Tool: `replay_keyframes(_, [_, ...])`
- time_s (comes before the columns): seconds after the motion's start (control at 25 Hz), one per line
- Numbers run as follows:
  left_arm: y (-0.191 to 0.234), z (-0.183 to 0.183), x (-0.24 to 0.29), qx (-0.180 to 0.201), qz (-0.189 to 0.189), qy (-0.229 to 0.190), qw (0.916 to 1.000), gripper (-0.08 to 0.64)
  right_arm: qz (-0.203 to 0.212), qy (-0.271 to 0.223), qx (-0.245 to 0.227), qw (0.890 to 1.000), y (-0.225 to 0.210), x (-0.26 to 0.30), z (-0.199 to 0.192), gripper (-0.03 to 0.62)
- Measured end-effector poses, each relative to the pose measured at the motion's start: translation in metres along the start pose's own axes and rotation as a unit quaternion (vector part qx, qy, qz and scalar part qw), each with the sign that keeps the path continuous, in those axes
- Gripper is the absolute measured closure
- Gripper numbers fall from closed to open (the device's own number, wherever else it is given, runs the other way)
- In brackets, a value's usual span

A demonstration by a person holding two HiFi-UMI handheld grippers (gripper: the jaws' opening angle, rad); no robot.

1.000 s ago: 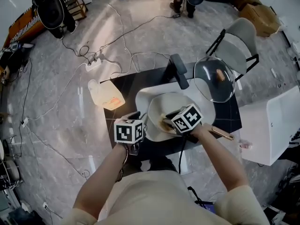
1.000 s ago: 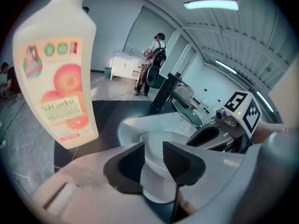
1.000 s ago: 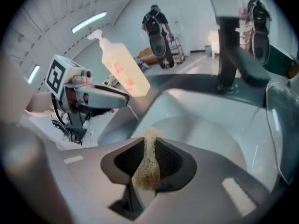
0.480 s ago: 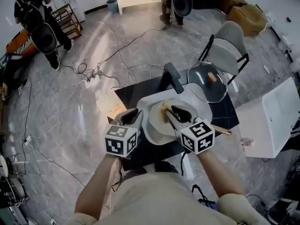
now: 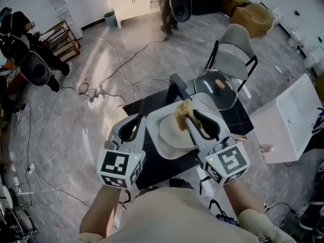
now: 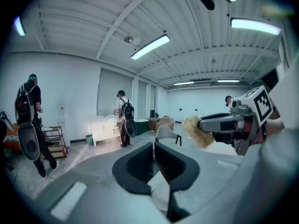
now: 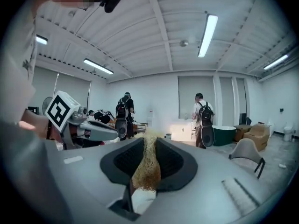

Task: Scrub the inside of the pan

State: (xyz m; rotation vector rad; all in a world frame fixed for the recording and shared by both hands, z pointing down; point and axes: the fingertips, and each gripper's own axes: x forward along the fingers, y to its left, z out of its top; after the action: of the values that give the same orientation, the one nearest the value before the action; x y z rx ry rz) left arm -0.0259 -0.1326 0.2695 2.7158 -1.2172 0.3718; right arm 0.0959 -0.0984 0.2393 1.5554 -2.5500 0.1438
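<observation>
The pale pan (image 5: pixel 171 138) sits on the black table (image 5: pixel 152 101), its dark handle (image 5: pixel 178 86) pointing away from me. Both grippers are held high above it, pointing nearly level. My right gripper (image 5: pixel 190 116) (image 7: pixel 150 141) is shut on a tan fibrous scrubber (image 5: pixel 182 110) (image 7: pixel 145 169), which sticks out past the jaw tips and also shows in the left gripper view as scrubber (image 6: pixel 196 130). My left gripper (image 5: pixel 135 123) (image 6: pixel 153 146) hangs to the left of the pan. Its jaws have just been closing, they now meet, and nothing is between them.
A glass lid (image 5: pixel 217 89) lies on the table's far right corner, with a grey chair (image 5: pixel 235 42) behind it. A white cabinet (image 5: pixel 291 118) stands to the right. Cables and a power strip (image 5: pixel 96 100) trail over the floor. People (image 5: pixel 174 4) stand at the back.
Both grippers have risen from the pan toward the camera, the scrubber going up in the right one. The left jaws have closed. The view has tipped up, showing more of the room.
</observation>
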Motion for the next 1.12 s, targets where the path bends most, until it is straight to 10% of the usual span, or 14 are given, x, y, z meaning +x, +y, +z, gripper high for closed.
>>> replay_keyframes(0.64, [-0.031,0.083,-0.065,0.135,0.007,-0.11,0.9847,0.558,-0.027,-0.111,-0.026,0.993,0.032,-0.072,0.092,0.508])
replay_keyframes(1.12, [-0.031,0.083,-0.077,0.129,0.004,-0.125,0.9837,0.558,-0.048,-0.093,-0.021,0.994,0.026,-0.088,0.077,0.506])
